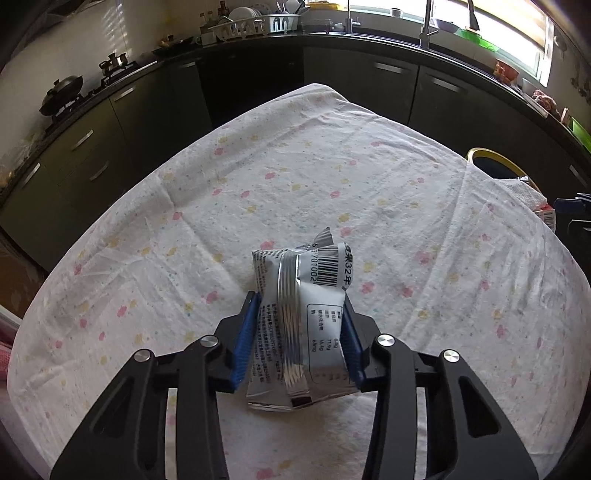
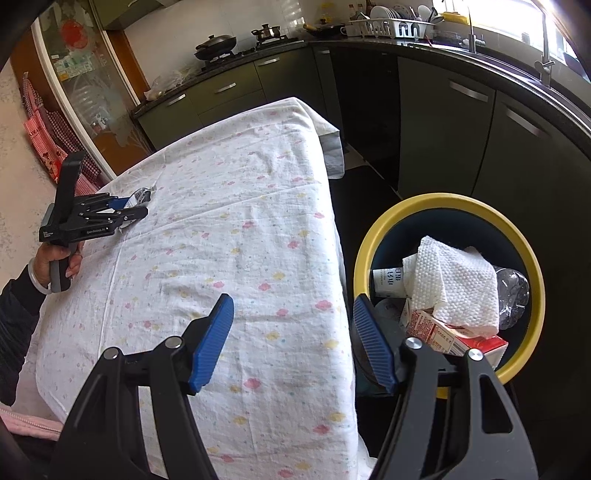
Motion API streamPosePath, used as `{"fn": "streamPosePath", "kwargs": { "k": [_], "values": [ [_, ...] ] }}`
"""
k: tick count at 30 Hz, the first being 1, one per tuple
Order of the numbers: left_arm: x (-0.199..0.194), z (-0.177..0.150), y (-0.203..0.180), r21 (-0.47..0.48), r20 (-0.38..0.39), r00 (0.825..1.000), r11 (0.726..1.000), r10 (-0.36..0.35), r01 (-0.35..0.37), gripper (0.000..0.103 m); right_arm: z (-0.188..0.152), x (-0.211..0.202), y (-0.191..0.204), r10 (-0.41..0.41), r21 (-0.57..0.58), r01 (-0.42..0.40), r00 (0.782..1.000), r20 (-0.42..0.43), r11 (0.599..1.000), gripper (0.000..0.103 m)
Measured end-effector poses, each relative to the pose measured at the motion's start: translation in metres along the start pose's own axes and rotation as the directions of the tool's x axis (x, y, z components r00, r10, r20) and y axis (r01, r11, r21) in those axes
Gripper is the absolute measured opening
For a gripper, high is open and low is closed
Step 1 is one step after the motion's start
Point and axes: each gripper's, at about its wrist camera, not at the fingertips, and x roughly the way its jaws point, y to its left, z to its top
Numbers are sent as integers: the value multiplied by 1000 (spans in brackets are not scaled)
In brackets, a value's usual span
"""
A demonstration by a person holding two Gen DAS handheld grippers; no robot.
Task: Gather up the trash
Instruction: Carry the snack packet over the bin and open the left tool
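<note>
A crumpled silver snack wrapper (image 1: 301, 317) with a barcode lies on the flowered tablecloth (image 1: 295, 177). My left gripper (image 1: 301, 301) is shut on the wrapper, its blue pads (image 1: 245, 339) pressing both sides. The right wrist view shows that same left gripper (image 2: 135, 206) at the table's far left, held by a hand, with the wrapper (image 2: 140, 195) at its tips. My right gripper (image 2: 293, 306) hangs open over the table's right edge, nothing between its fingers. Beside it on the floor stands a yellow-rimmed trash bin (image 2: 532, 258) holding a paper towel (image 2: 452, 280), a red carton (image 2: 443, 334) and a plastic bottle (image 2: 513, 288).
Dark kitchen cabinets (image 1: 369, 85) and a counter with a dish rack (image 1: 255, 24) and a sink tap (image 1: 428, 26) run behind the table. A stove with a wok (image 2: 214, 46) stands at the left. The bin's rim (image 1: 491, 155) shows at the table's right edge.
</note>
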Motion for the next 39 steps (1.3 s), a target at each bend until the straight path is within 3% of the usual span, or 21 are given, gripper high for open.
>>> {"fn": "streamPosePath", "kwargs": {
  "k": [12,19,29,36,39],
  "values": [
    [-26,23,-106,136,49,998,990,38,-44,42,-10,-20,-26,-5,42,4,999,37,999,64],
    [-17,64,-181,193,46,998,981,-44,34,42,-24,-46,-64,-38,102,30,997,73,994,64],
    [33,142,-314,304,-1,976,929,-219,209,42,-64,-85,-138,-114,243,82,986,119,966,64],
    [94,189,-373,313,-83,972,921,-218,233,43,-82,-90,-166,-118,306,76,985,123,949,64],
    [120,202,-384,295,-111,976,932,-185,210,61,-85,-89,-171,-113,315,68,986,126,947,65]
  ]
}}
